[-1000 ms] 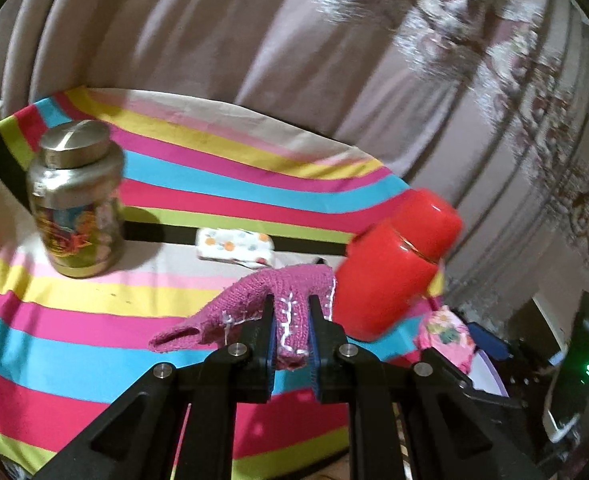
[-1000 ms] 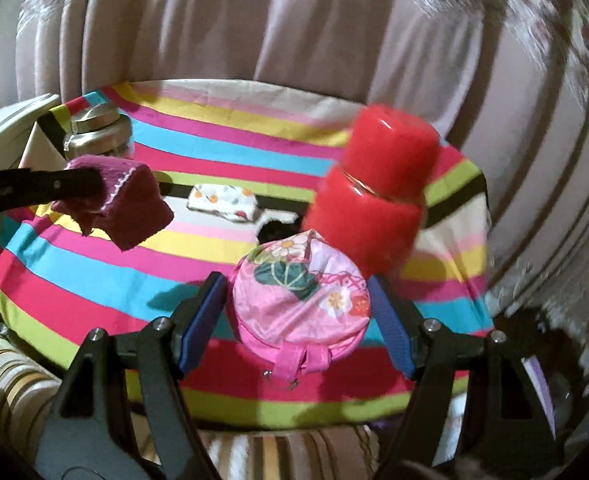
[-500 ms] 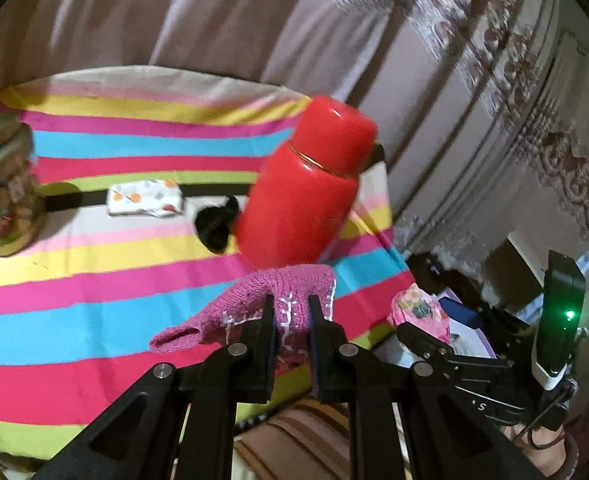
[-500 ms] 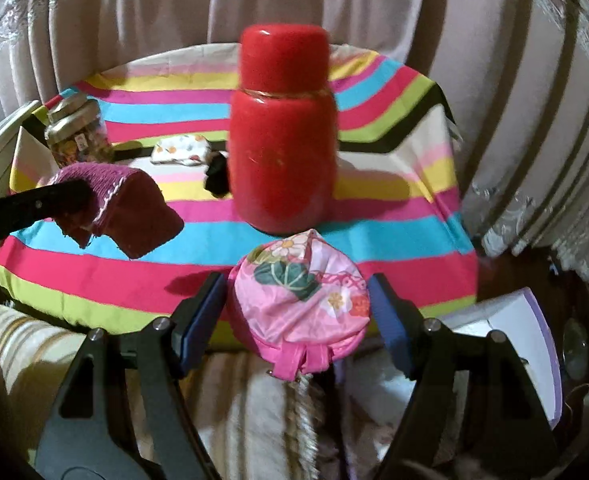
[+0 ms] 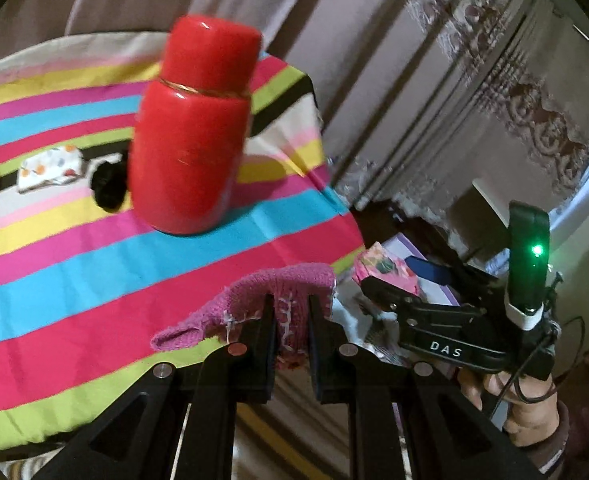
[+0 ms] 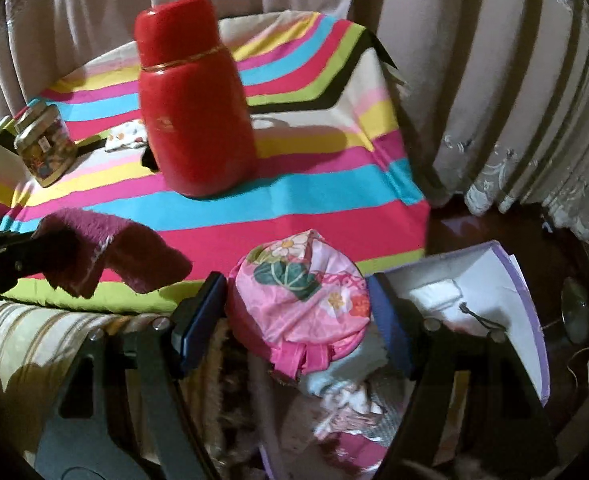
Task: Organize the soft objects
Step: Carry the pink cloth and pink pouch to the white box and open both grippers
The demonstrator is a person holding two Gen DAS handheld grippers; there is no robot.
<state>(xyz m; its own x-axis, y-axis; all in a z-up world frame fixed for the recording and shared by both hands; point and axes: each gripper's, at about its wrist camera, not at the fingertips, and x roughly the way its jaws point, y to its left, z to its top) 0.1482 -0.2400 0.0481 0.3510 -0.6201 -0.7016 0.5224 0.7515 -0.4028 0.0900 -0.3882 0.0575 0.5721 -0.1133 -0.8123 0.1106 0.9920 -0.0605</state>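
Left claw (image 5: 290, 320) clenched on knitted magenta cloth (image 5: 278, 292), held past desk's (image 5: 74, 248) near edge. Right claw (image 6: 294, 308) clamped on round pink floral pouch (image 6: 300, 300), above open lavender box (image 6: 506, 320) off desk's right edge. Risk: loose knit drapes, could snag claw or miss box; slick puffy pouch may squirt free. Glossy red flask (image 5: 190, 136) stands mid-desk.

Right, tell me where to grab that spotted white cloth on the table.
Pinch the spotted cloth across its narrow width, at the end away from the red flask, coming down from above. It lies flat on the table, and the black object and the flask crowd its other end.
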